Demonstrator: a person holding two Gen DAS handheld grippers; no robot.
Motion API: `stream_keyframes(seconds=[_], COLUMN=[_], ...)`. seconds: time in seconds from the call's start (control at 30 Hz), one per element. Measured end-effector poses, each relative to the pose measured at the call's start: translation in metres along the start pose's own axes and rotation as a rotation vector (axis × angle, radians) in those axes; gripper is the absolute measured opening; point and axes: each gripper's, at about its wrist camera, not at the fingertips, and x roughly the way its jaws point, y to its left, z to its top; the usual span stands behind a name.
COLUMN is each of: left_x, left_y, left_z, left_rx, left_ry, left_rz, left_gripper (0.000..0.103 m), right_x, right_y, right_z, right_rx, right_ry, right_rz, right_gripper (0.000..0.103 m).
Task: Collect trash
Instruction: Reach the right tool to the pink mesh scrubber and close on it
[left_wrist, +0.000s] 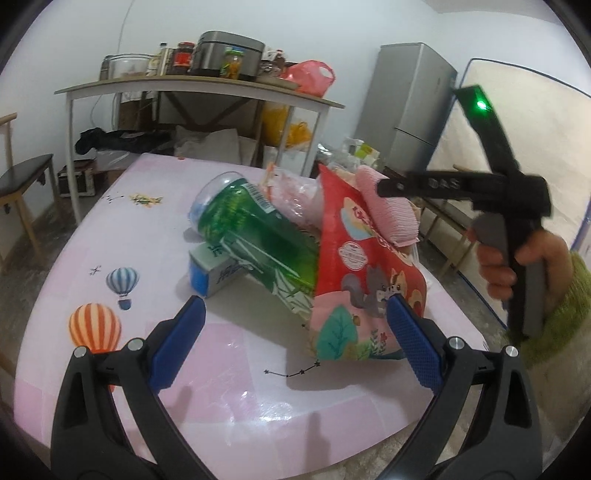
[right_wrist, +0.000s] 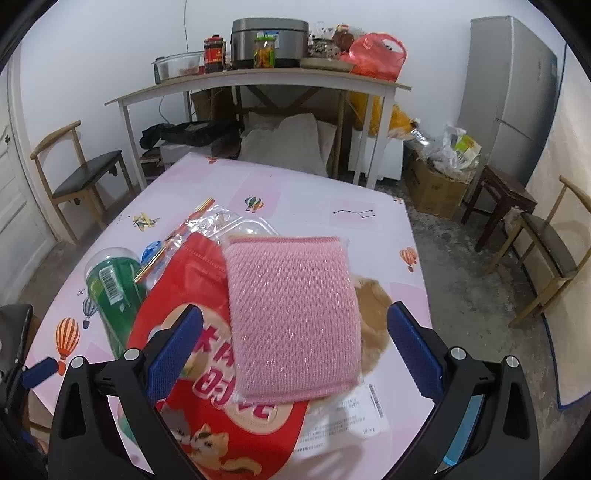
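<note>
Pink-clothed table (right_wrist: 306, 199): pink mesh scouring pad (right_wrist: 291, 317), red squirrel-print snack pouch (left_wrist: 354, 269), green plastic bottle (left_wrist: 255, 236) and clear wrappers (right_wrist: 221, 225) are heaped, uncollected. Left gripper (left_wrist: 295, 317) and right gripper (right_wrist: 295, 325) are held open, empty. No bin is seen; items beneath the pad are obscured.

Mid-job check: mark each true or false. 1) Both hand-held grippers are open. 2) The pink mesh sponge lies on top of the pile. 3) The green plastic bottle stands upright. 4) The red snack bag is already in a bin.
1) The left hand-held gripper and right hand-held gripper are open: true.
2) The pink mesh sponge tops the pile: true.
3) False: the green plastic bottle lies on its side.
4) False: the red snack bag sits on the pink table.
</note>
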Motion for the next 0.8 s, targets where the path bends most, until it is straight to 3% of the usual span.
stream_keyframes(seconds=[0.27, 0.47, 0.57, 0.63, 0.8], left_x=[0.008, 0.012, 0.014, 0.019, 0.029], left_y=[-0.001, -0.012, -0.016, -0.018, -0.017], left_z=[0.001, 0.0, 0.0, -0.001, -0.002], left_rx=[-0.006, 0.032, 0.042, 0.042, 0.026], left_ry=[0.0, 0.014, 0.025, 0.048, 0.09], left_rz=[-0.09, -0.13, -0.141, -0.146, -0.134], left_gripper=[0.094, 0.094, 0.088, 0.079, 0.072], right_x=[0.029, 0.032, 0.028, 0.023, 0.006], right_y=[-0.01, -0.011, -0.013, -0.015, -0.029], right_z=[0.011, 0.006, 0.005, 0.004, -0.002], right_rx=[0.013, 0.017, 0.02, 0.021, 0.076], right_ry=[0.086, 0.099, 0.089, 0.069, 0.027], right_rz=[0.093, 0.096, 0.098, 0.097, 0.131], right_gripper=[0.097, 0.08, 0.078, 0.078, 0.078])
